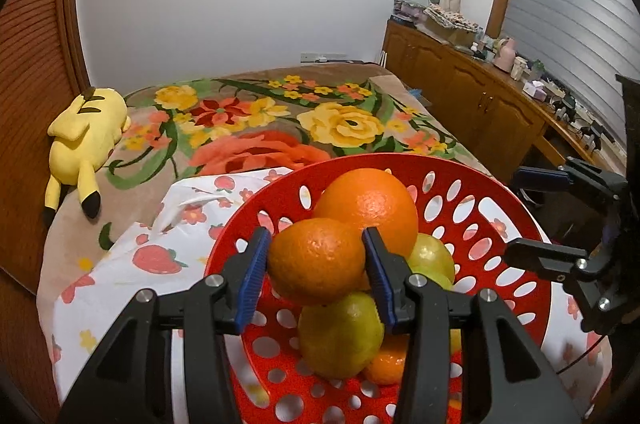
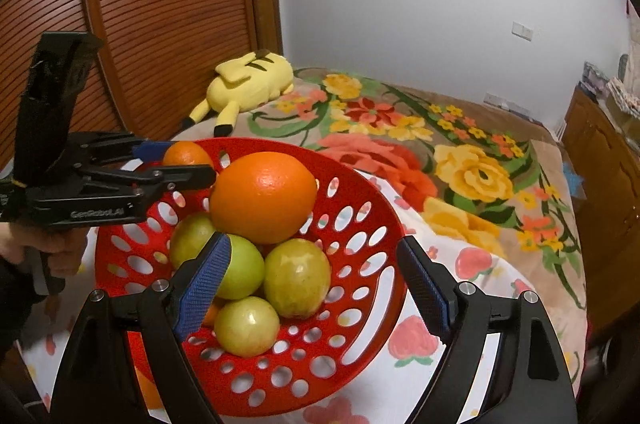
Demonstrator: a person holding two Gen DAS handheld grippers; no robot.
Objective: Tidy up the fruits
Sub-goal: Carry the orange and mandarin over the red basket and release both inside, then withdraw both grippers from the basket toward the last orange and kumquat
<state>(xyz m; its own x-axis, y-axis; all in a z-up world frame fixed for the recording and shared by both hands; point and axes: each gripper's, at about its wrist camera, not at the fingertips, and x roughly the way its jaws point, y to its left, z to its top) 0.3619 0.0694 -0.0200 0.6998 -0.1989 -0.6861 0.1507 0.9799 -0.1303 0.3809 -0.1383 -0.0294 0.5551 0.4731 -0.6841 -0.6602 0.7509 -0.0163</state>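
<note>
Gripping small orange [image 1: 316,260] in my left gripper [image 1: 316,278] above red basket [image 1: 516,288]; right gripper [image 2: 316,288] wide (nothing held).

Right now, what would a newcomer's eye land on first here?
The red perforated basket piled with fruit, on a strawberry-print cloth at the near end of the bed. A big orange tops the pile, above green-yellow fruits. The left gripper is shut on a smaller orange over the basket; the right gripper hangs open beside it.
</note>
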